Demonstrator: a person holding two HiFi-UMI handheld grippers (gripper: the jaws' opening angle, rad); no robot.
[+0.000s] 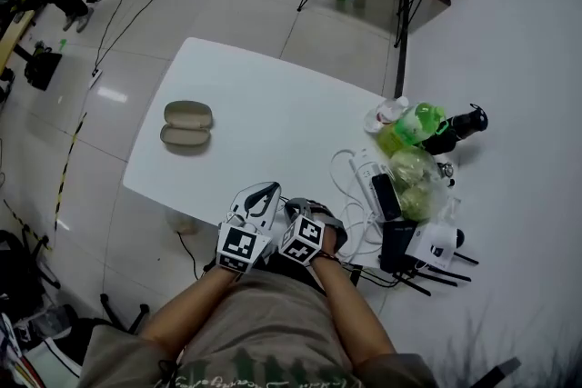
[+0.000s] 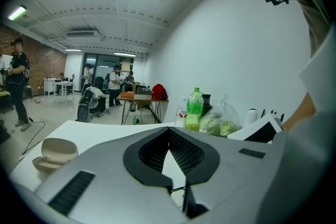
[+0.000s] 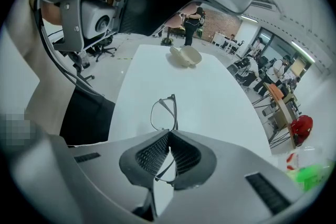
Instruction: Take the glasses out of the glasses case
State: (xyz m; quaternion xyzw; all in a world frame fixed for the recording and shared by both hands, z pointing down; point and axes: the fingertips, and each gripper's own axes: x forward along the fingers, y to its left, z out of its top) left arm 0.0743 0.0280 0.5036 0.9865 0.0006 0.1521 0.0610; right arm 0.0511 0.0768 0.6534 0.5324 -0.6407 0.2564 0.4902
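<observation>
R hand-held gripper [image 3: 169, 138] clamped on glasses [image 3: 164, 113], L hand-held gripper [image 2: 169, 132] closed, glasses case [image 1: 186, 125] open, well apart

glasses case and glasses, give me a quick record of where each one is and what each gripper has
glasses case: open, lying on the left part of the table
glasses: out of the case, pinched in the right gripper
left gripper: jaws together, nothing between them
gripper positions: both at the table's near edge, close to the person, well apart from the case
</observation>
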